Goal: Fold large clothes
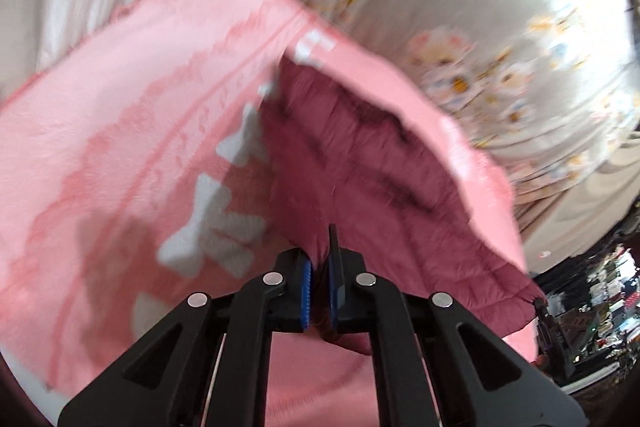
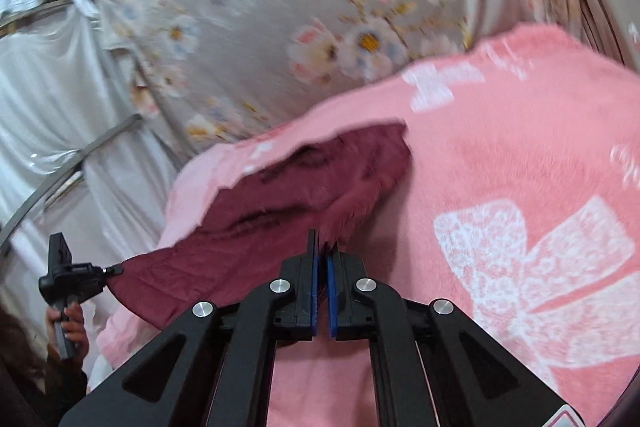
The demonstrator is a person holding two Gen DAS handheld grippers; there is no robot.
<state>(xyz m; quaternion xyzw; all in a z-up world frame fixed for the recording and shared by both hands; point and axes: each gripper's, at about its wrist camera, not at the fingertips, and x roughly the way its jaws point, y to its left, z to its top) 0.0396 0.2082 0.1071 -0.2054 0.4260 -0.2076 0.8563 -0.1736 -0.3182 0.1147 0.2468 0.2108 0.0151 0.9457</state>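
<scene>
A dark maroon garment (image 1: 360, 163) hangs lifted between both grippers above a pink blanket with white bows (image 1: 120, 115). My left gripper (image 1: 319, 267) is shut on one edge of the maroon garment. My right gripper (image 2: 322, 255) is shut on another edge of the same garment (image 2: 304, 183). In the right wrist view the left gripper (image 2: 68, 279) shows at the far left, pinching the garment's corner. In the left wrist view the right gripper (image 1: 550, 331) shows at the right edge, at the garment's other corner. Both views are blurred by motion.
The pink blanket (image 2: 520, 187) covers the bed under the garment. A grey floral sheet (image 2: 300, 7) lies beyond it. White curtain fabric (image 2: 48, 99) hangs at the left. A cluttered dark area (image 1: 592, 291) is at the right in the left wrist view.
</scene>
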